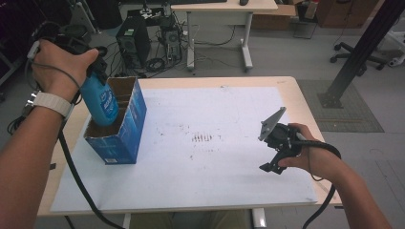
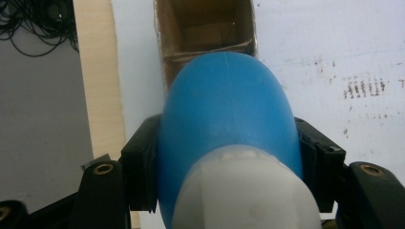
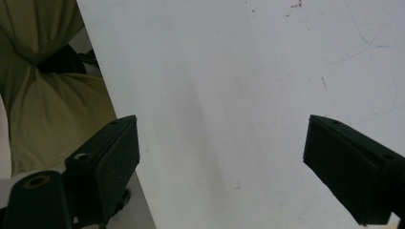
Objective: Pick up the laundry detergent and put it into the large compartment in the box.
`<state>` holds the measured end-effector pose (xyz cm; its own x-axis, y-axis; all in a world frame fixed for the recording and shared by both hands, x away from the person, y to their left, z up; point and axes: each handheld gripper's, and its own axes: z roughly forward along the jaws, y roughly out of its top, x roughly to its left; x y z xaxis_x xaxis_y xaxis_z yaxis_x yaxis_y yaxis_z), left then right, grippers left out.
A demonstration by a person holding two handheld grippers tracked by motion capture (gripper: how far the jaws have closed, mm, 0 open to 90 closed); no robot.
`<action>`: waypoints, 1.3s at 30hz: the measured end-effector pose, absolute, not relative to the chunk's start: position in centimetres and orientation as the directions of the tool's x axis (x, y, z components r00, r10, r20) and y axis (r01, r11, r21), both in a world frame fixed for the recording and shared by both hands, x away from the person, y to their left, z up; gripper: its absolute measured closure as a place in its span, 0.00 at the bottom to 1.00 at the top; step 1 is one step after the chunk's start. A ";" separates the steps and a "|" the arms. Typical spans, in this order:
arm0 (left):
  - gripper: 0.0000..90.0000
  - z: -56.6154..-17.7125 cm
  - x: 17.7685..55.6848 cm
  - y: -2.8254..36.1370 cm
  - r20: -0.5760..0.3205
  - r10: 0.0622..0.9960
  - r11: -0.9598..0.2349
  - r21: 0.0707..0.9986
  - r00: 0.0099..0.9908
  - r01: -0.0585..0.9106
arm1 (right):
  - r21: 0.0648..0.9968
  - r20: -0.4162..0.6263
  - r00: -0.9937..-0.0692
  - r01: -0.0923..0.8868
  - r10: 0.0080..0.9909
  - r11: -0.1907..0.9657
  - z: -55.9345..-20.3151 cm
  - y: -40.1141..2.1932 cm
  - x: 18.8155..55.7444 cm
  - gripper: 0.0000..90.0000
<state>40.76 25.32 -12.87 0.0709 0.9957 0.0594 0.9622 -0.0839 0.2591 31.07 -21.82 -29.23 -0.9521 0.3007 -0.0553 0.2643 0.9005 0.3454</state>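
Note:
A blue plastic bottle (image 1: 101, 102) with a white cap end (image 2: 243, 193) hangs bottom-down, its lower end inside an open blue cardboard box (image 1: 125, 129) at the table's left. My left gripper (image 1: 98, 71) is shut on the bottle's upper part, and in the left gripper view both black jaws press the bottle's (image 2: 224, 109) sides above the box's brown inside (image 2: 203, 26). My right gripper (image 1: 271, 164) hovers over the white sheet (image 1: 215, 143) at the right, and its jaws stand wide open with nothing between them (image 3: 222, 162).
The white sheet covers most of the wooden table (image 1: 291, 90). Behind the table stand a computer tower (image 1: 133, 42), tangled cables and a second desk (image 1: 224, 9). A black post (image 1: 363, 47) rises at the far right.

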 end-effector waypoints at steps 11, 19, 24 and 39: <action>0.42 -15.2 41.2 25.5 0.044 0.997 -0.074 0.254 0.065 0.964 | 0.344 -0.055 -0.951 0.268 0.304 0.900 -29.3 -21.8 31.0 0.14; 0.42 -16.5 41.4 25.5 0.044 0.997 -0.074 0.257 0.065 0.964 | 0.343 -0.054 -0.950 0.271 0.307 0.899 -29.3 -21.9 31.0 0.14; 0.42 -17.3 41.5 25.6 0.044 0.997 -0.072 0.254 0.063 0.964 | 0.342 -0.055 -0.950 0.270 0.306 0.900 -29.3 -21.9 31.0 0.14; 0.42 -20.0 41.8 25.8 0.050 0.997 -0.072 0.247 0.062 0.966 | 0.341 -0.053 -0.949 0.275 0.311 0.899 -29.4 -22.0 30.9 0.14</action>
